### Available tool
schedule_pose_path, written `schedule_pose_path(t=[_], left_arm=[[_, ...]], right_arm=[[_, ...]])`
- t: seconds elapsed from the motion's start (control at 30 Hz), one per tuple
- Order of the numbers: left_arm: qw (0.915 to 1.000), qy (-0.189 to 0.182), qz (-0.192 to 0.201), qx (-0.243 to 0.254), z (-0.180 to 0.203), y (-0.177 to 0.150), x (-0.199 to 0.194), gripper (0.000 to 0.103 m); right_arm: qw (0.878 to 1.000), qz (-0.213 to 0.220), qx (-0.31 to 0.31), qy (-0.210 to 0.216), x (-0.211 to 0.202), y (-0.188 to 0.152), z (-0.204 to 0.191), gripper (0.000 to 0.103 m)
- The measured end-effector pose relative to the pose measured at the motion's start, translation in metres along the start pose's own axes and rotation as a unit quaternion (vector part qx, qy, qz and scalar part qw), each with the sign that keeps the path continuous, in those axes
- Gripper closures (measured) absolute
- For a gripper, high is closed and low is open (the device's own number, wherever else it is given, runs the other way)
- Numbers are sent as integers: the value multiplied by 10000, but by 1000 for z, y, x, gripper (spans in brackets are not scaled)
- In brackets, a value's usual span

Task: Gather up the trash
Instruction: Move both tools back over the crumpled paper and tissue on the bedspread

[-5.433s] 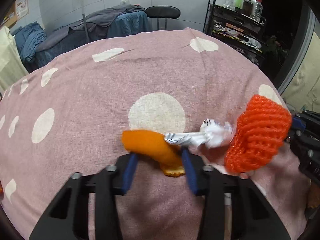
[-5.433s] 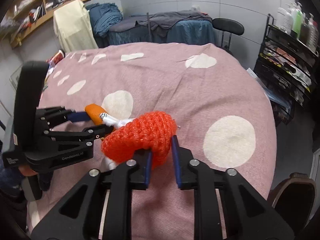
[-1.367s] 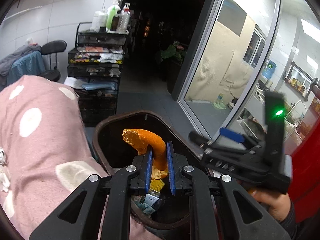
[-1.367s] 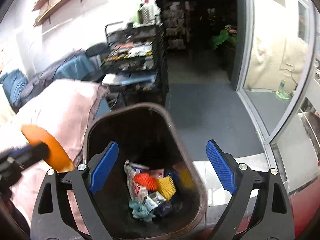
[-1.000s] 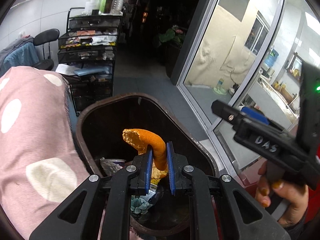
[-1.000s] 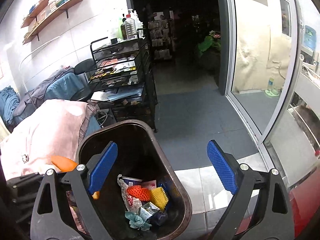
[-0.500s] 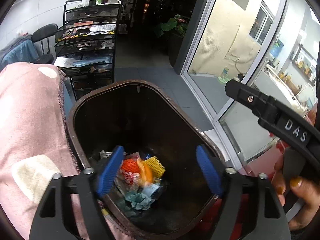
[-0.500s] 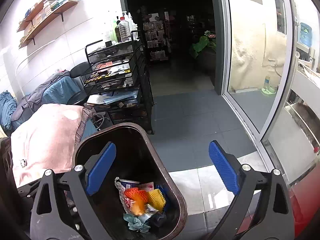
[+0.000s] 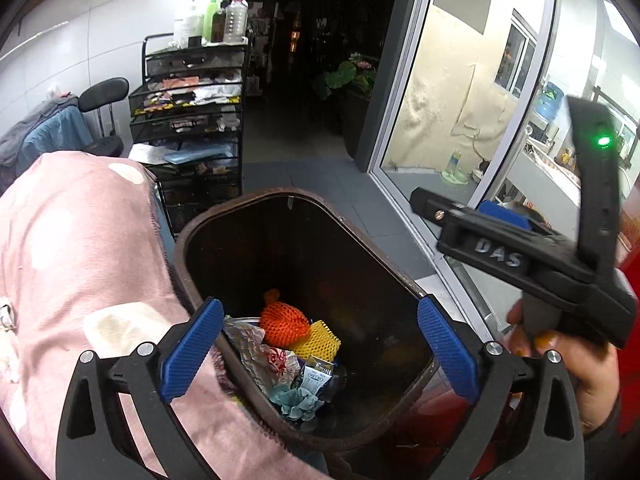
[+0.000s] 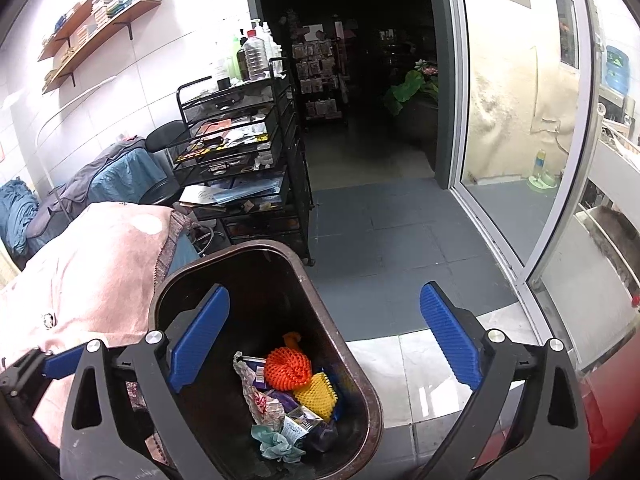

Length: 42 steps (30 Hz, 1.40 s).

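Left wrist view: orange peel (image 9: 272,295) lies in bin (image 9: 392,276) below wide-apart left gripper (image 9: 318,344).

A black wire trolley (image 10: 240,160) stands at the far left against the white tiled wall, its top carrying bottles (image 10: 256,56) and its trays full of papers. Left of it is a black stool (image 9: 105,90) and grey-blue cloth (image 10: 116,176). Wooden shelves (image 10: 100,12) hang high on the wall. A glass sliding door (image 10: 520,120) fills the right, a leafy plant (image 10: 412,84) beyond the dark doorway.
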<state>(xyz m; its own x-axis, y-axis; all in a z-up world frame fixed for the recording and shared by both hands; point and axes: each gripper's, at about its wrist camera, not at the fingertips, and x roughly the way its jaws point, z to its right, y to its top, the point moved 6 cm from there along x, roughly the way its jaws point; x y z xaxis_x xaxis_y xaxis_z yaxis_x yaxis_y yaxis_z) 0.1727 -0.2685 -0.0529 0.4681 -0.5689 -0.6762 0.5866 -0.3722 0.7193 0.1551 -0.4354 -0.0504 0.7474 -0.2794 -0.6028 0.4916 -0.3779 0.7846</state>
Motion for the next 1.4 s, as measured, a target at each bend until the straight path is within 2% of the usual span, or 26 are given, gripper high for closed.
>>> schedule_pose_path(t=[0.23,0.43,0.77,1.07,1.27,1.4], left_arm=[[9995,135,296,-60,-13,-3,-32,6],[9977,431,517,-57,-32,-8,-55,6],[9927,863,678,-501,-85,-26,-88,6],[9823,1395,734,-1009,-146,-48,-118,6],[9738,1770,687,-1249,-182,-68,-139,6],[9661,2020,652,-1469,-211,-85,-153,6]], right_arm=[[9999,-4,-78,131,1,-4,-10,8],[9993,18,-228,302,1,-9,-23,7],[9956,13,-531,770,-1,-20,-59,7],[9860,-68,-1019,1317,-7,-32,-120,7],[9750,-188,-1400,1717,-13,-44,-169,7],[9630,-367,-1692,2064,-17,-56,-205,7]])
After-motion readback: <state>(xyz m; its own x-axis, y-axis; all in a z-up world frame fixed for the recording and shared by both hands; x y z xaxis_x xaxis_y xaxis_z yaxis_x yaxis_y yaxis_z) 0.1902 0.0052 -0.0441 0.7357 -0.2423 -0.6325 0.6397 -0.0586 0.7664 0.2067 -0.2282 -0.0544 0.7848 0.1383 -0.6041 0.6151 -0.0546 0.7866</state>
